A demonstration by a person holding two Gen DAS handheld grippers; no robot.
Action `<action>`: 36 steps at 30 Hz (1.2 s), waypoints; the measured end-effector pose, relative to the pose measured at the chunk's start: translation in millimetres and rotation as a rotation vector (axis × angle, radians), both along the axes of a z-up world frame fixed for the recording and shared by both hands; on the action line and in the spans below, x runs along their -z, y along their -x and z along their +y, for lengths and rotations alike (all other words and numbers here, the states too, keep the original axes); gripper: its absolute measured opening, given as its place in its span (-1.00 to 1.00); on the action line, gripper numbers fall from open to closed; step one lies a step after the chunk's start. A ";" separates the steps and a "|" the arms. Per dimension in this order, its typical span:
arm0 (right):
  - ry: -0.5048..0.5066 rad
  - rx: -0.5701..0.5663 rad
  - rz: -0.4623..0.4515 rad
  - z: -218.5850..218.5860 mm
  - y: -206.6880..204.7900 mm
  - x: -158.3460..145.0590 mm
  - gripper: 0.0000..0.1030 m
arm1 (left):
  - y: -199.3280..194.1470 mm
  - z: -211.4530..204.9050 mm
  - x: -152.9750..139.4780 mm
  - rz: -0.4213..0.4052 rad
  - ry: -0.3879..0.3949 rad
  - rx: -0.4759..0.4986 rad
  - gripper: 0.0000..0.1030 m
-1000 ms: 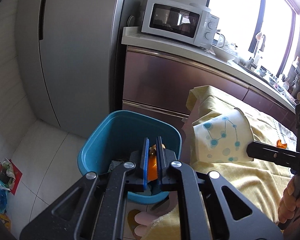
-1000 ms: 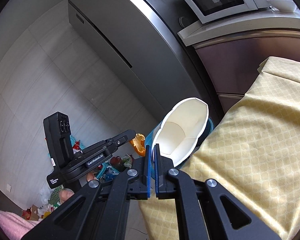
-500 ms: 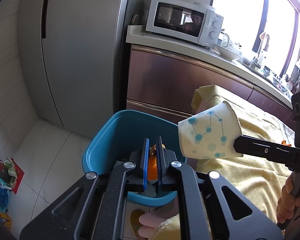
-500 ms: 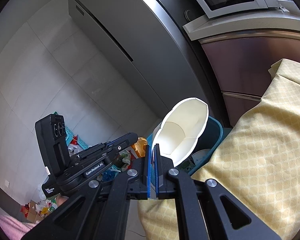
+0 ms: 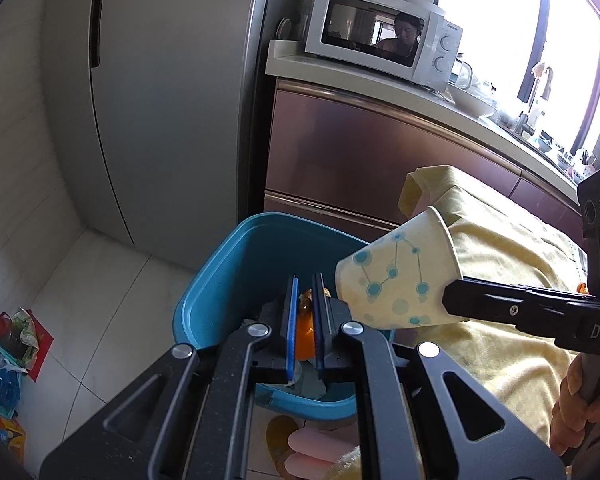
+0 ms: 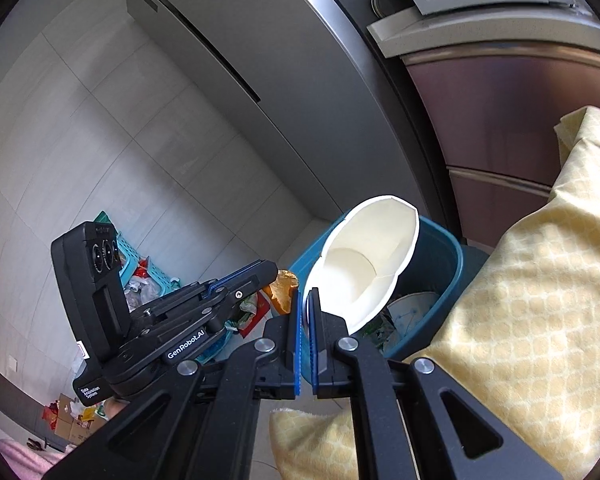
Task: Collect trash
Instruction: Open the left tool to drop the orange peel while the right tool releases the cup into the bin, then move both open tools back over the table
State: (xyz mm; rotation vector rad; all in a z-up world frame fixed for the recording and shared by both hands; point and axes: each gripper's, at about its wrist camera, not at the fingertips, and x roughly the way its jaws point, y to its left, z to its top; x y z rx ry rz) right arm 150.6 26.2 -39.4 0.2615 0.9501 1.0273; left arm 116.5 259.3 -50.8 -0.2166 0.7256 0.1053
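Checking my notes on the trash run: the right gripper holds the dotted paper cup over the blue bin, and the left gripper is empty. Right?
Not quite. The left gripper is not empty: the left wrist view shows it shut on an orange scrap. The rest stands: the right gripper holds the dotted paper cup over the blue bin.

Matt paper cup (image 5: 400, 280), glossy plastic bin (image 5: 236, 276).

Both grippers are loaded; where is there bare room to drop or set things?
The far half of the blue plastic bin is open, toward the grey fridge. Bare pale floor tiles run between bin and wall. Crowded: the bin's near side, where the left gripper holds the orange scrap beside the dotted paper cup in the right gripper.
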 end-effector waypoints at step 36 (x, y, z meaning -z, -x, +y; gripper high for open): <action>-0.003 0.168 -0.089 -86.5 19.8 -19.9 -0.57 | 10.2 -63.9 -6.8 -0.074 0.085 0.199 -0.24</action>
